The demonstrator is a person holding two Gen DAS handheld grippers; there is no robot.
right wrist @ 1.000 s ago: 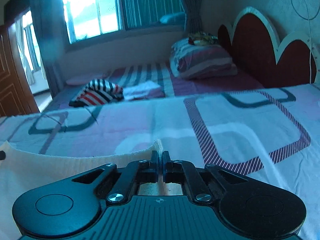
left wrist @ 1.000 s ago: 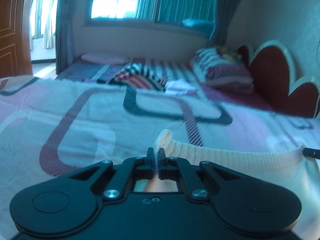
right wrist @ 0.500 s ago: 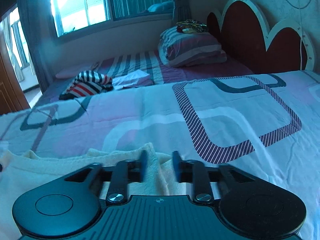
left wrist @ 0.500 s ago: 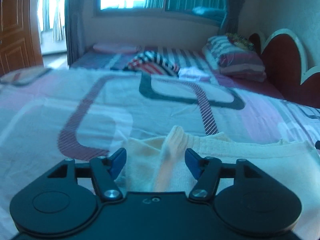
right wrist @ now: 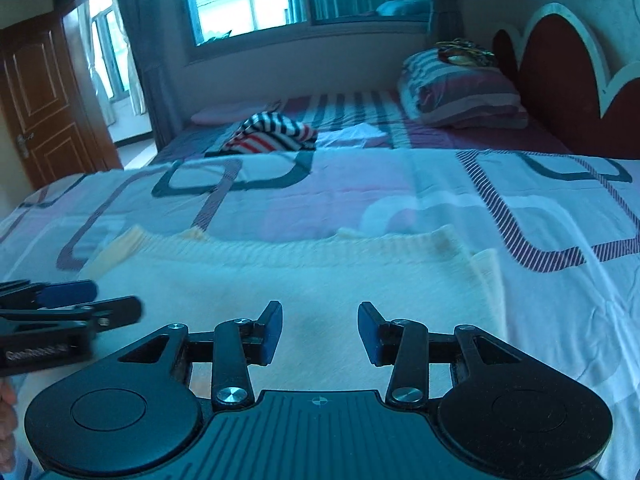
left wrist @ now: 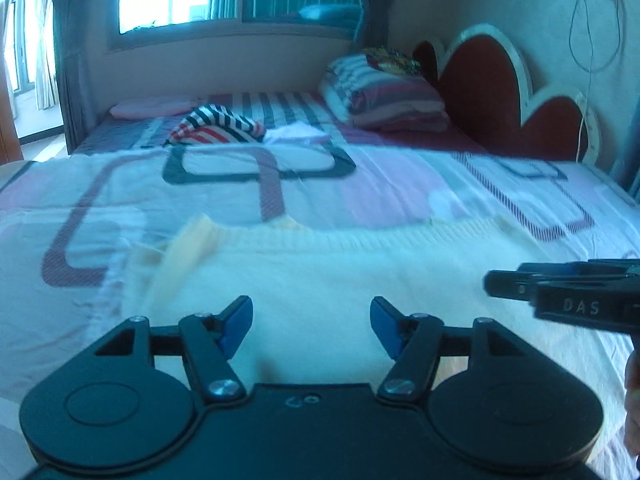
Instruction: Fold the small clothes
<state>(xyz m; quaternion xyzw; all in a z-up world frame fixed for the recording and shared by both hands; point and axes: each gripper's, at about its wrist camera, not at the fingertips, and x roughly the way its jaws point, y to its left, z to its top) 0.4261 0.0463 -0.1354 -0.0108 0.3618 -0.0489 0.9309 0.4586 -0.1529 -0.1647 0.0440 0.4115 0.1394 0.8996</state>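
Observation:
A cream knitted garment (left wrist: 340,264) lies flat on the patterned bedsheet (left wrist: 120,184), its ribbed far edge running left to right. It also shows in the right wrist view (right wrist: 300,272). My left gripper (left wrist: 311,322) is open and empty, just above the garment's near part. My right gripper (right wrist: 320,330) is open and empty over the same garment. Each gripper shows at the side of the other's view: the right gripper (left wrist: 560,292), the left gripper (right wrist: 60,308).
A striped red, white and dark garment (left wrist: 218,128) and a white folded cloth (left wrist: 298,134) lie farther back on the bed. Striped pillows (left wrist: 384,96) rest by the red headboard (left wrist: 500,92). A wooden door (right wrist: 44,96) stands at the left.
Both grippers were shut on the cream garment's edge a second ago. They opened, let it go and drew back. The garment now lies flat with its edge farther away.

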